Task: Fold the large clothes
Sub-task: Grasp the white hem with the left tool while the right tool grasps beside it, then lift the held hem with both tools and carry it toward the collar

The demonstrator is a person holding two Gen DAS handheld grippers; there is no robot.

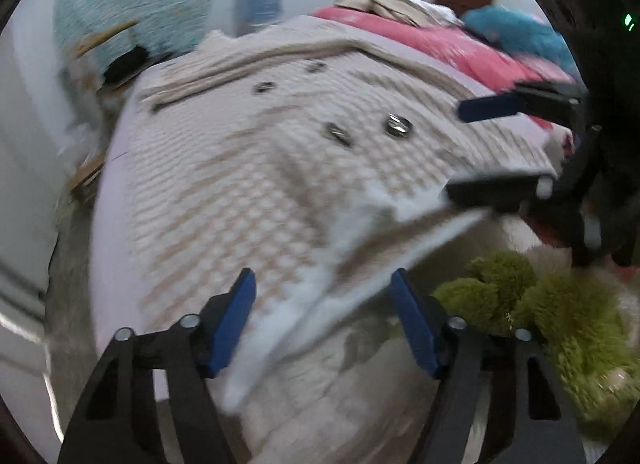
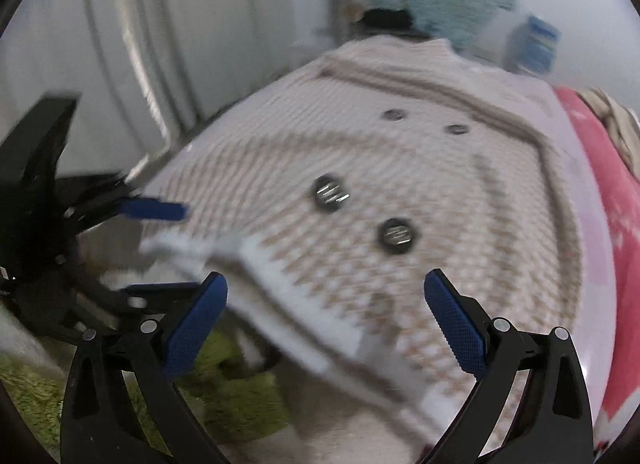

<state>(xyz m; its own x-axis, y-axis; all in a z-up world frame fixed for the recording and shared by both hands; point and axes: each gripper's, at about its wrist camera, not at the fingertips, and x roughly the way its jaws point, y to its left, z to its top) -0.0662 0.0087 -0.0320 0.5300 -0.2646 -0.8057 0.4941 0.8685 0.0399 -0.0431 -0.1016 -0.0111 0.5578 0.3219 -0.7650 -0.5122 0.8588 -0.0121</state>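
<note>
pink bedding beside checked coat; buttons' markings blurred, unreadable.

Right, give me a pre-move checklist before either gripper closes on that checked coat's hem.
1. Coat lies spread on the bed, buttons facing up: ok.
2. Left gripper has the white hem edge between its blue fingers: ok, though the pads do not press on it.
3. Right gripper open, hem edge between its fingers: ok.
4. Both grippers at the same near edge, apart from each other: ok.
5. Green fluffy item below the hem is clear of the jaws: ok.
6. Sharpness of view for judging the exact grip point: not ok, both views are blurred.
</note>
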